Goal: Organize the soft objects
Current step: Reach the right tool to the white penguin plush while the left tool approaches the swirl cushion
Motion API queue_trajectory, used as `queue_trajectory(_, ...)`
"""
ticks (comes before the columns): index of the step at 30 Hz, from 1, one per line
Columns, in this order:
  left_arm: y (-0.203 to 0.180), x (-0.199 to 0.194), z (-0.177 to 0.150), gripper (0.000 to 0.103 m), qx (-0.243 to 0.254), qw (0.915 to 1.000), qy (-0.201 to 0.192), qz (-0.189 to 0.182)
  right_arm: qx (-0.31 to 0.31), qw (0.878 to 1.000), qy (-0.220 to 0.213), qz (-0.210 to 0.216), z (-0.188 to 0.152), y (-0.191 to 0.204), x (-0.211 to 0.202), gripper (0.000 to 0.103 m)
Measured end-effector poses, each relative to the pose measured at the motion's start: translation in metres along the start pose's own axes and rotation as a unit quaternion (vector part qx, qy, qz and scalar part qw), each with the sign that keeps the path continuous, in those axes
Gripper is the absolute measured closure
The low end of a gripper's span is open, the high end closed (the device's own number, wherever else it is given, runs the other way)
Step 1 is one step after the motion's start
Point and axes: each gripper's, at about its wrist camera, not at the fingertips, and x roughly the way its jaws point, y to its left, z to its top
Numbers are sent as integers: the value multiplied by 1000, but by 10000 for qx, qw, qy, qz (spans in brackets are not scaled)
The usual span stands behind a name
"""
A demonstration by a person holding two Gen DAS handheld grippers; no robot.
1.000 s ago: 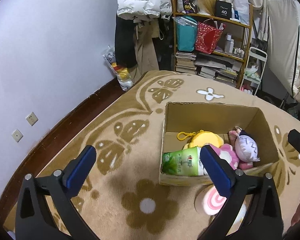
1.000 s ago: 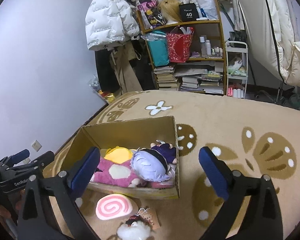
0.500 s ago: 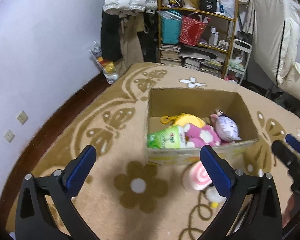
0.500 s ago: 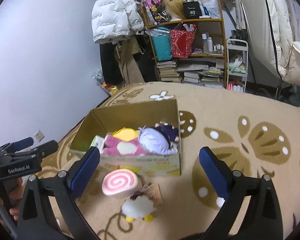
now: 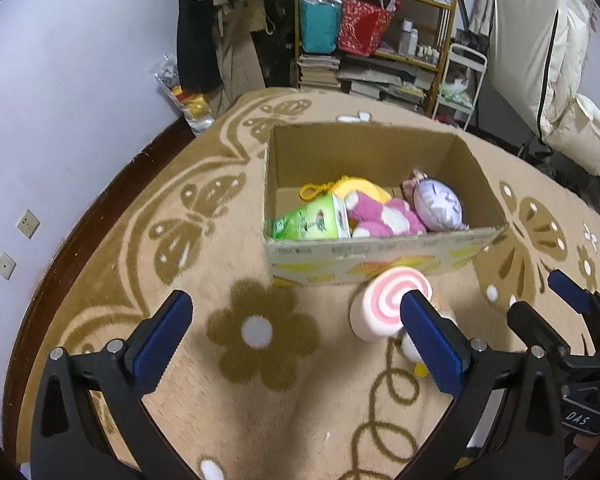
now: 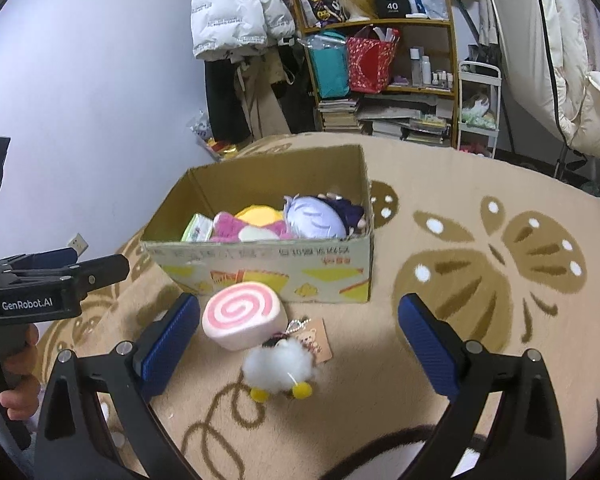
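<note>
A cardboard box (image 5: 380,268) (image 6: 260,268) stands on the rug and holds a green pack (image 5: 312,222), a yellow plush (image 5: 360,188), a pink plush (image 5: 384,216) (image 6: 240,228) and a lilac doll (image 5: 438,204) (image 6: 314,218). In front of the box lie a pink swirl roll cushion (image 5: 380,304) (image 6: 240,316) and a white fluffy plush with yellow feet (image 6: 280,368). My left gripper (image 5: 296,344) is open and empty, held above the rug left of the roll. My right gripper (image 6: 298,344) is open and empty, above the white plush.
The butterfly-patterned rug (image 5: 228,208) runs to a lilac wall (image 5: 60,80) on the left. A cluttered shelf (image 6: 380,72) with bags and books, hanging coats (image 6: 236,20) and a white cart (image 6: 478,108) stand behind the box. A white duvet (image 5: 560,60) hangs at right.
Both grippers have pulled back from the box and risen, so the swirl roll and the white plush now lie between the right gripper's fingers in its view. Both stay open.
</note>
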Motion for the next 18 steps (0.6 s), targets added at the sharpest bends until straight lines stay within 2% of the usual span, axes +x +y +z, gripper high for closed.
queue_trajectory(12, -13, 29, -8, 1, 197, 9990, 400, 15, -116, 9990, 420, -119, -22, 0, 32, 0)
queue_trajectory(18, -13, 47, -13, 1, 214, 9975, 643, 183, -35, 9978, 651, -144, -32, -5, 49, 0)
